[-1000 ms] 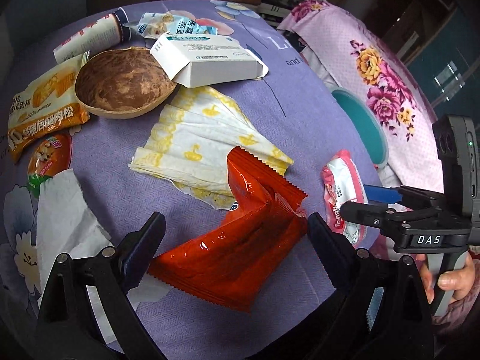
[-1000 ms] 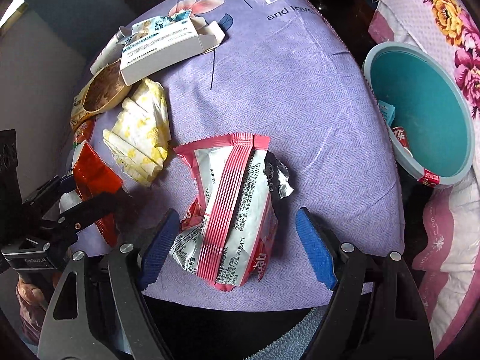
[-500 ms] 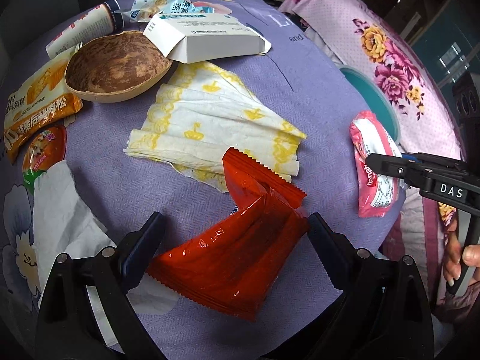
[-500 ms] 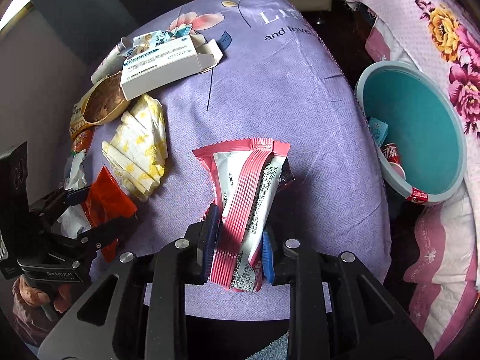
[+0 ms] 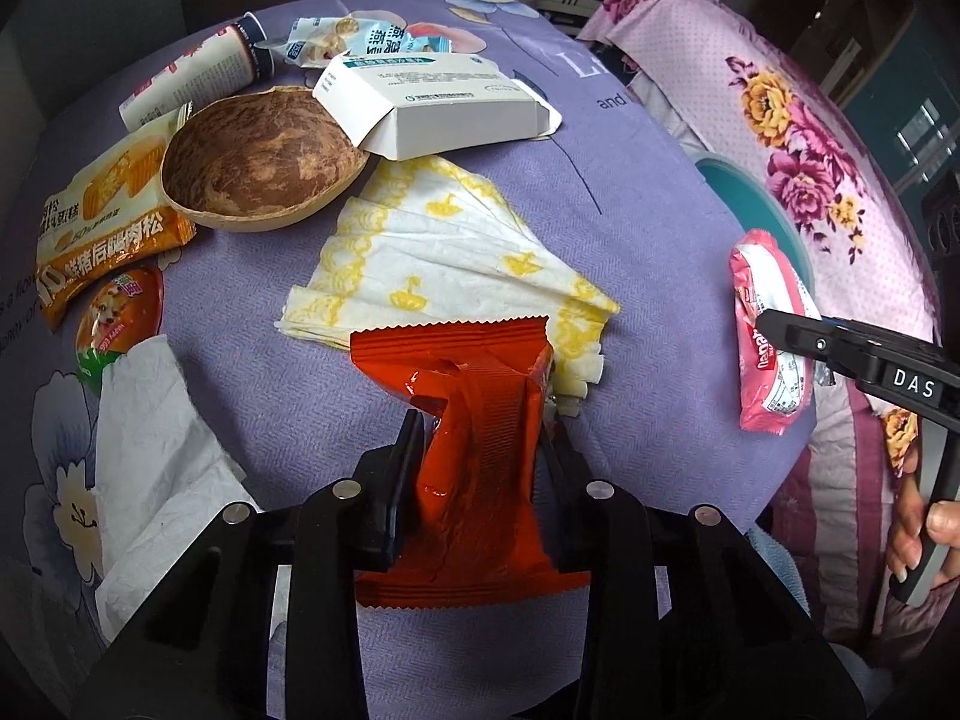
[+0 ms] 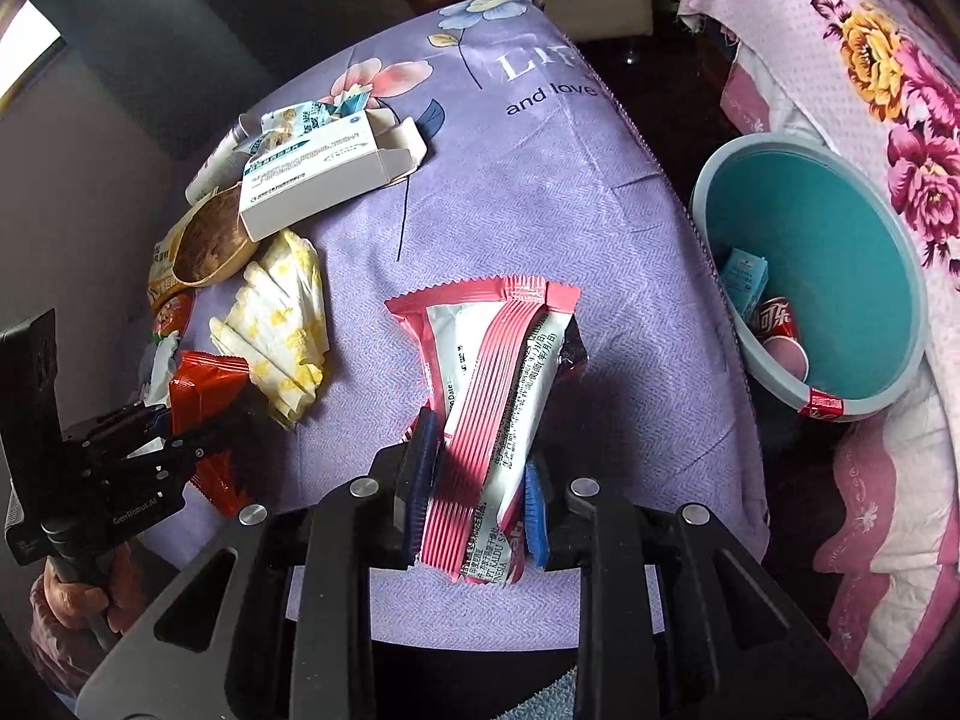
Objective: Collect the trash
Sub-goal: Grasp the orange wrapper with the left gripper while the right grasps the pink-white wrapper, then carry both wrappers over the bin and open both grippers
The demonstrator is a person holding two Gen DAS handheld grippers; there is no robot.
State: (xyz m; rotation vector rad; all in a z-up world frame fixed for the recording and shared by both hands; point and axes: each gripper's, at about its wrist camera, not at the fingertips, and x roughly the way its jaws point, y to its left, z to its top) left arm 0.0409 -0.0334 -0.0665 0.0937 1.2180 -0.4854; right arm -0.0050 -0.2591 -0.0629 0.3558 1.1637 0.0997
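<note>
On the purple flowered cloth (image 5: 630, 228) covering the table, both grippers have trash in their grip. The left gripper (image 5: 480, 450) has just been closing, and its black pads now pinch a shiny red foil snack wrapper (image 5: 474, 420), which crumples between them and stands up from the cloth. The right gripper (image 6: 480, 480) is clamped on a pink and white crinkled plastic packet (image 6: 498, 384), its blue pads pressing the packet's lower part from both sides; whether the packet's far end touches the cloth cannot be told. Just past the table's right edge stands a round teal plastic bin (image 6: 840, 276) with a red can (image 6: 777, 321) and a small blue carton (image 6: 744, 276) inside. Behind the red wrapper lie a yellow-printed folded paper napkin (image 5: 444, 264), a brown coconut-shell bowl (image 5: 258, 162) and an opened white cardboard box (image 5: 432, 102). A crumpled white tissue (image 5: 150, 456) lies to the left.
</note>
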